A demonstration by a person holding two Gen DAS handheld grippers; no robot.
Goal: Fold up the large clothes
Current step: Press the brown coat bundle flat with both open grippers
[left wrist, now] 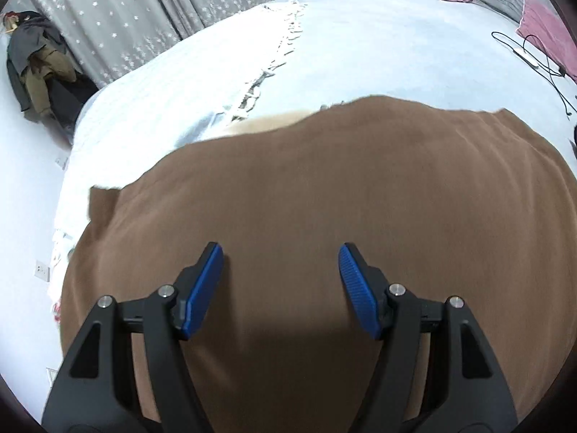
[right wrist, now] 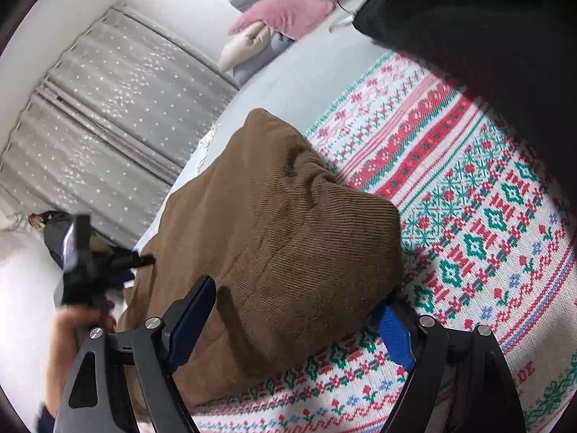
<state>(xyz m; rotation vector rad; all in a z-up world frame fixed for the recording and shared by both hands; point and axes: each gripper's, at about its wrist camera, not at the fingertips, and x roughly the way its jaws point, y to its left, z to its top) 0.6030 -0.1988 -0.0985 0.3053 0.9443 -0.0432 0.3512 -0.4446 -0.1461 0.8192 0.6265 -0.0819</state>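
Note:
A large brown corduroy garment (left wrist: 324,187) lies spread flat on the bed. My left gripper (left wrist: 281,256) is open and empty, hovering just above the garment's near part, blue pads wide apart. In the right wrist view the same garment (right wrist: 274,223) is bunched in a fold on a patterned blanket (right wrist: 468,187). My right gripper (right wrist: 299,303) is open with its fingers on either side of the garment's folded near edge; the right pad (right wrist: 395,332) is partly hidden under the cloth. The left gripper (right wrist: 83,259) and the hand holding it show blurred at the left.
The bed has a pale blue sheet (left wrist: 360,43) and a fringed white throw (left wrist: 281,47). Pink pillows (left wrist: 548,29) and a black cable (left wrist: 533,54) lie at the far right. Grey curtains (left wrist: 144,11) and a heap of dark clothes (left wrist: 39,61) stand beyond the bed.

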